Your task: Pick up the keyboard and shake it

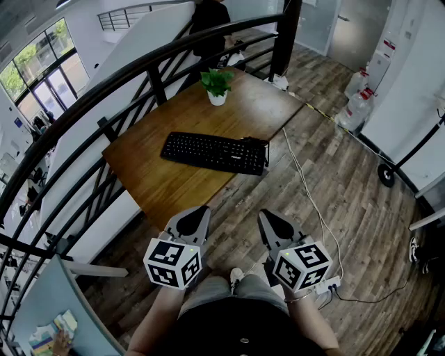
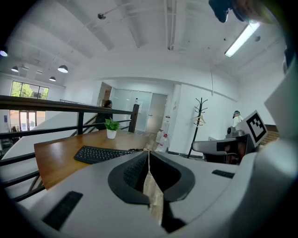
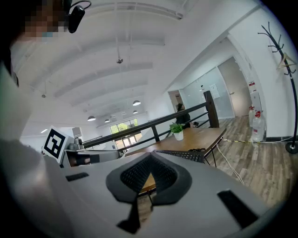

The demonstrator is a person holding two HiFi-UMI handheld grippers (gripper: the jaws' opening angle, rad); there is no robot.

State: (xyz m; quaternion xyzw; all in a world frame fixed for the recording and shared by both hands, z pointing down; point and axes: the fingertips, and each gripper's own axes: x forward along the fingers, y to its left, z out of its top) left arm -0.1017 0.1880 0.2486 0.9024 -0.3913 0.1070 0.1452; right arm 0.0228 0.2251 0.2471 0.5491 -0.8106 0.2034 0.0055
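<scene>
A black keyboard lies flat on the wooden table, near its right edge; a coiled cable sits at its right end. The same keyboard shows ahead in the left gripper view, and the keyboard also in the right gripper view. My left gripper hangs shut and empty in front of the table's near corner. Beside it, my right gripper is shut too, with nothing held. Both are well short of the keyboard, over the floor.
A small potted plant stands at the table's far end. A black railing curves along the table's left side. A white cable runs across the wood floor on the right. Water jugs stand far right. A person is behind the table.
</scene>
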